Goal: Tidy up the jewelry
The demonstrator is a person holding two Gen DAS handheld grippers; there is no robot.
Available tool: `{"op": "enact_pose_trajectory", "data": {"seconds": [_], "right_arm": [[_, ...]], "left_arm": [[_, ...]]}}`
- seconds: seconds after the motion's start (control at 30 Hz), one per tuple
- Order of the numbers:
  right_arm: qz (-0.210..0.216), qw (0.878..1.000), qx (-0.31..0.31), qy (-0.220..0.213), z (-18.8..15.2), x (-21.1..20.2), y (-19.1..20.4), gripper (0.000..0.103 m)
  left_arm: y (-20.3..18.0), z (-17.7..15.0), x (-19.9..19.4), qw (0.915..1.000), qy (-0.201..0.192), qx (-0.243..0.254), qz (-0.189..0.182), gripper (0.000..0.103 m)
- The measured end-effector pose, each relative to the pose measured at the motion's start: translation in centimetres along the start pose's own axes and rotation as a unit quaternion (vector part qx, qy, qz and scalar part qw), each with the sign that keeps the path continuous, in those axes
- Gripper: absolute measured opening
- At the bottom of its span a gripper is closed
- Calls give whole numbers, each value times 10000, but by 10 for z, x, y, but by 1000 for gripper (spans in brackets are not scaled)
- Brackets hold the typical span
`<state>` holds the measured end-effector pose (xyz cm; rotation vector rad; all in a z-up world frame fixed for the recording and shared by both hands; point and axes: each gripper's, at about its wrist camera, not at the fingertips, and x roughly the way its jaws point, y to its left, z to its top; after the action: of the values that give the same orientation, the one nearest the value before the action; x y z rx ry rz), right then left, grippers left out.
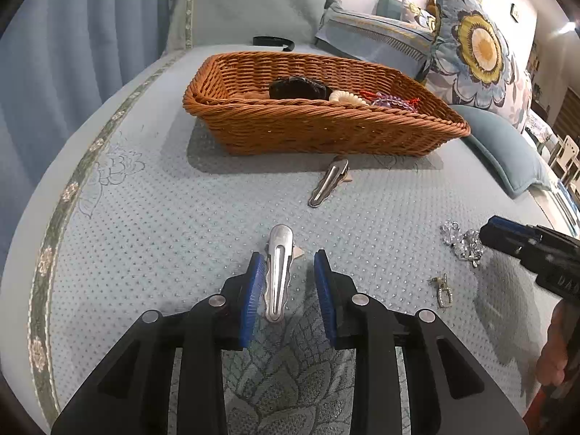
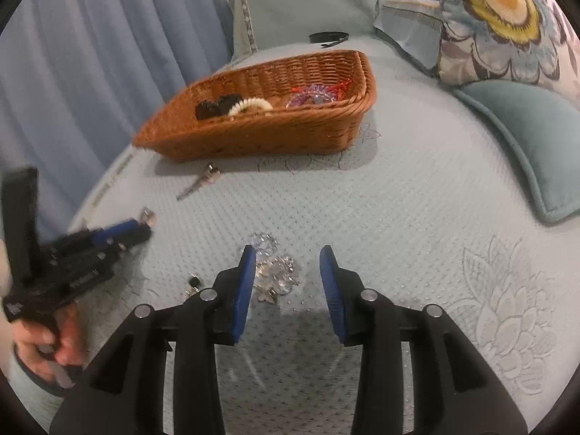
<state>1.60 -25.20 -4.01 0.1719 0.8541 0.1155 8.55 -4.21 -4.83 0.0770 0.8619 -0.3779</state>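
In the left wrist view, the left hand-held gripper [image 1: 288, 272] was wide open around a silver hair clip [image 1: 277, 272] in the lower middle, likely to pick it up. Another hair clip [image 1: 329, 181] lay just below the basket [image 1: 326, 130], which held beads already. The bed [image 1: 145, 217] was pale blue with dots.

In the right wrist view, the right hand-held gripper [image 2: 286, 272] was open too, over a sparkly brooch [image 2: 275, 272], which lay nearer its left pad. A flower pillow [image 2: 500, 18] sat at the upper right and a blue curtain [image 2: 90, 72] at the upper left.
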Motion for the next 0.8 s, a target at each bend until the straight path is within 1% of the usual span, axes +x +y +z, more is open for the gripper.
{"op": "enact_pose_trajectory", "data": {"seconds": [0.07,0.1,0.13,0.17,0.2,0.23,0.27,0.33,0.4,0.5,0.6,0.8], "right_arm": [[-266,9993,-204,135,-4,11,8,33],[-352,9989,-289,78,-5,12,12,30],[-365,9984,-436,53,-6,12,17,22],[-294,9980,-550,66,-6,12,22,9],[-310,9975,-632,38,-8,11,26,8],[-324,9972,-673,8,-8,10,27,8],[-243,9975,-662,-57,-8,7,27,7],[66,9984,-499,-247,-4,-4,23,7],[228,9975,-441,-495,0,-17,21,7],[399,9952,-430,-785,2,-33,19,7],[549,9928,-407,-983,3,-44,19,7],[752,9886,-368,-1251,9,-62,22,7]], "left_arm": [[-1,-1,0,10000,-14,33,49,27],[-2,-1,1,10000,-23,54,76,27],[-4,-2,2,9999,-42,101,126,27],[-7,-3,2,9996,-66,169,193,26],[-8,-4,2,9994,-84,226,230,22],[-11,-5,2,9992,-105,309,241,12],[-12,-4,1,9991,-134,334,212,12],[-11,-3,-5,9994,-217,274,62,12],[-10,-1,-13,9990,-367,244,-56,12],[-10,2,-26,9976,-594,192,-300,12],[-12,4,-37,9956,-811,183,-439,12],[-17,8,-51,9926,-1052,205,-568,12]]}}
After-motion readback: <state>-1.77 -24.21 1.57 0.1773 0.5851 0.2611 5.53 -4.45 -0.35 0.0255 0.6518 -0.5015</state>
